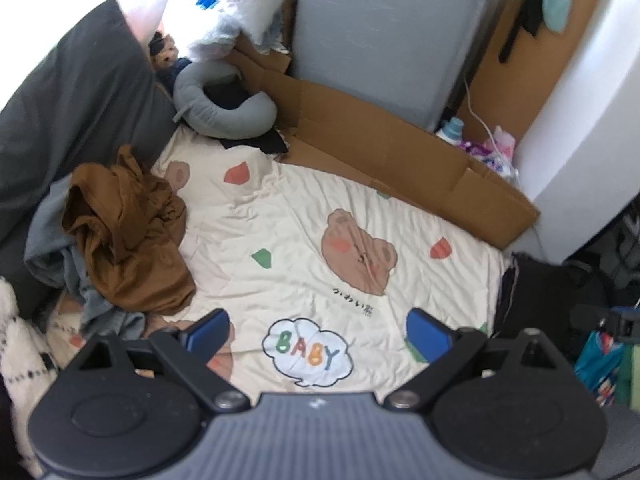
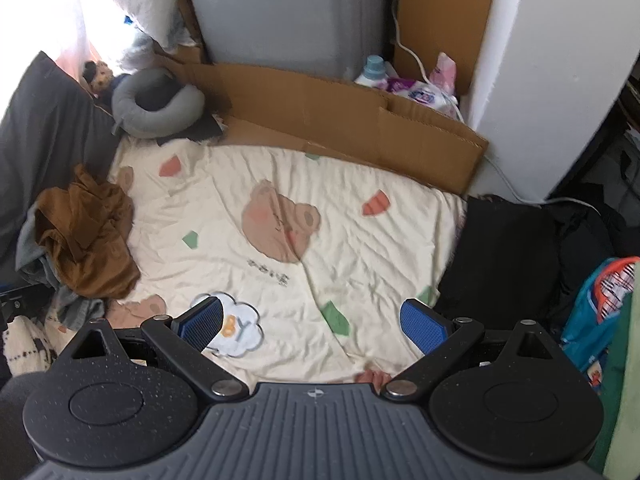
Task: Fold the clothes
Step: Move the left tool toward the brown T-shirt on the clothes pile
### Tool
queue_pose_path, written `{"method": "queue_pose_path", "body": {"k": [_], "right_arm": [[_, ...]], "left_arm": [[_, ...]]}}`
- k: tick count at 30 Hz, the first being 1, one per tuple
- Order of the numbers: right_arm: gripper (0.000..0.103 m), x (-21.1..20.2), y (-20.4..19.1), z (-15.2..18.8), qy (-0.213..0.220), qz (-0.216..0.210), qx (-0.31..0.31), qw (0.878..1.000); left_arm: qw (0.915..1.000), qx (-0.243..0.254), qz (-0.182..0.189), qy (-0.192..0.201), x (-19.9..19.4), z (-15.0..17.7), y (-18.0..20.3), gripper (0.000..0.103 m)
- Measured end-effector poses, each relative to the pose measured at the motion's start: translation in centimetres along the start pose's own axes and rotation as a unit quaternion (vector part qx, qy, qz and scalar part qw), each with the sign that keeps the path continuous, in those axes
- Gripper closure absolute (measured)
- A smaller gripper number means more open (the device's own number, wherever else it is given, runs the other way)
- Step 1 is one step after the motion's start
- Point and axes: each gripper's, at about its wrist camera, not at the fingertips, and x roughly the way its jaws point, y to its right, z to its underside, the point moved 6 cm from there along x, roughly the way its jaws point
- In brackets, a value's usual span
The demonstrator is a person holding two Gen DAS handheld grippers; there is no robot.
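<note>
Clothes lie in one crumpled heap at the left edge of the bed: a brown garment [image 1: 128,236] on top, and a grey-blue garment [image 1: 60,240] bunched beneath and beside it. That makes two pieces I can count, though more may be buried in the pile. A black garment [image 2: 500,256] lies flat at the right edge of the bed, well apart from the heap.

Both grippers hover over the near part of the cream blanket [image 1: 304,208], pointing forward and down toward it. The left gripper [image 1: 318,334] has its two blue pads spread wide with nothing between them, and the "BABY" cloud print shows in the gap. The right gripper [image 2: 312,326] is likewise spread wide and empty, its left pad over the same cloud print. Neither touches the clothes; the heap sits off to the left of both.

The blanket shows one large bear face in the middle and parts of at least two more toward the left. Behind the bed stand flattened cardboard [image 1: 380,136] and one tall grey appliance [image 1: 384,40]. One grey neck pillow [image 1: 224,108] rests at the far left corner, beside a dark grey pillow [image 1: 72,112]. One bottle with a blue cap [image 2: 372,70] stands beyond the cardboard.
</note>
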Motion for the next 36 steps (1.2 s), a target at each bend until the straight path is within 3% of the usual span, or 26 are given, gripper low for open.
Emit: {"method": "queue_pose_path", "body": {"k": [7,10,26,36], "right_arm": [[0.004,1.0,-0.8,-1.0,0.003,-0.006,0.003,1.0],[0.004,1.3,-1.1,-1.6,0.007,-0.007,0.003,1.0],[0.004,4.8,-3.1,-3.3,-0.007,-0.032,-0.012,0.999],[0.004,8.0,-3.3,-4.8,-0.01,-0.043,-0.01,0.999]], "left_arm": [[0.9991,-0.035,-0.021,0.007,0.2,-1.1,-2.4,0.006],[0.9896,-0.116,-0.083,0.016,0.3,-1.4,-3.9,0.006],[0.9852,-0.137,-0.102,0.013,2.5,-1.5,-8.2,0.006],[0.9825,-0.143,-0.112,0.04,5.3,-1.1,-10.5,0.006]]}}
